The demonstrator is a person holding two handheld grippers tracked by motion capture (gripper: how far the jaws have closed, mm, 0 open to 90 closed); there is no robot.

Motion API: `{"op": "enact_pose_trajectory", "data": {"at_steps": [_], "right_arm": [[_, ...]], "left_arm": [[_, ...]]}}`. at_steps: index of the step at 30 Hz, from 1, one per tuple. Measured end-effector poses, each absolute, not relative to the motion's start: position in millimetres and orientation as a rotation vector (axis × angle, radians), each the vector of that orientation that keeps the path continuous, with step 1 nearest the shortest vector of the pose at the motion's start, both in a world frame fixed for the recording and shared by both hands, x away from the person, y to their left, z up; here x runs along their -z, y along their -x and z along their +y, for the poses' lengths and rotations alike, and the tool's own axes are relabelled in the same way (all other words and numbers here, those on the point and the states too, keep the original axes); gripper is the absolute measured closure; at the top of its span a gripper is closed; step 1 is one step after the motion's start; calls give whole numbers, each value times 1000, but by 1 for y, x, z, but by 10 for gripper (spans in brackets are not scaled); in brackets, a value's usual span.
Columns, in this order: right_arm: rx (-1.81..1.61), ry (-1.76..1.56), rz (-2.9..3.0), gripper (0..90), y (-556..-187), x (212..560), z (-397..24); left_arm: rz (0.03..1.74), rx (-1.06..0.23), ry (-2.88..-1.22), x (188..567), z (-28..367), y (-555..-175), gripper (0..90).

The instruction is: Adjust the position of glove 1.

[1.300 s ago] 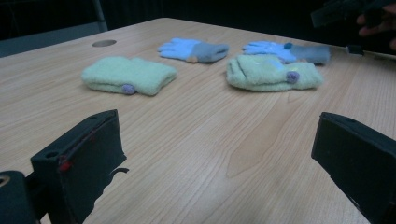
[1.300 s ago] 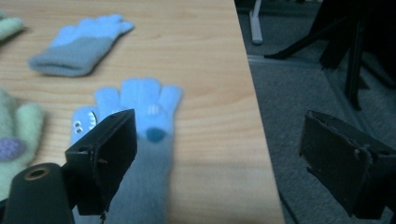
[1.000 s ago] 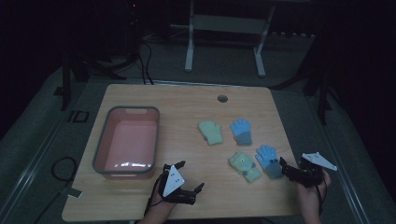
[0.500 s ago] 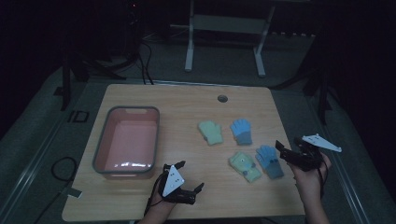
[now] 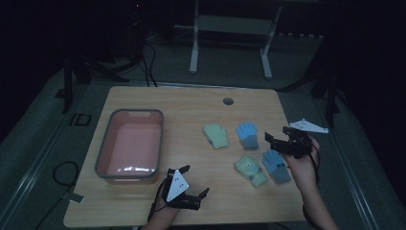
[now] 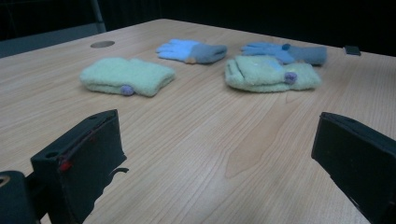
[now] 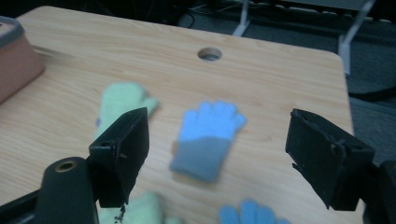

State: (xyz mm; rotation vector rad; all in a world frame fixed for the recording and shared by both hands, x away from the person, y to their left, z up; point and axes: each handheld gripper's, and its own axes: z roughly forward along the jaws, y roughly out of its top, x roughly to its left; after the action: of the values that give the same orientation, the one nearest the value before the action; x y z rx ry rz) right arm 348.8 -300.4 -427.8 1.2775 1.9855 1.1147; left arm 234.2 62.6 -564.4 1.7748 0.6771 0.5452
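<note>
Sitting empty on table (image 5: 191, 103): pink bin (image 5: 130, 143).

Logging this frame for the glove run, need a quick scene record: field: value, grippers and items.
surface: wooden table
bin: pink, grey rim, left side, looks empty
gloves: four, flat on table
far pair: green glove, blue glove
near pair: green, blue
left gripper: open, holds nothing, near front edge
right gripper: open, holds nothing, above table, aimed at far blue glove
</note>
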Motion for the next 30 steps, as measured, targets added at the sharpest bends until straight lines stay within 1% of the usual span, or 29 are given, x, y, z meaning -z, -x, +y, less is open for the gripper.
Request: {"op": "enact_pose_trajectory", "data": {"at_steps": [5,15,23,26,30], "right_arm": [[-1144,-1247,2025,214,-360,421,-283],[-1162,-1155,2124,215,-380,420,-246],[-1165,-1124,2210,224,-398,432,-214],[-1168,-1128,2233,224,-402,435,-208],[-1147,-1134,2264,236,-412,446,-193]], "left_arm": [[675,-543,-1777,564,63,-234,23],[674,-540,-1780,564,62,-234,23],[673,-538,-1782,564,62,-234,23],[672,-538,-1781,564,62,-234,23],[670,-534,-1782,564,62,-234,23]]}}
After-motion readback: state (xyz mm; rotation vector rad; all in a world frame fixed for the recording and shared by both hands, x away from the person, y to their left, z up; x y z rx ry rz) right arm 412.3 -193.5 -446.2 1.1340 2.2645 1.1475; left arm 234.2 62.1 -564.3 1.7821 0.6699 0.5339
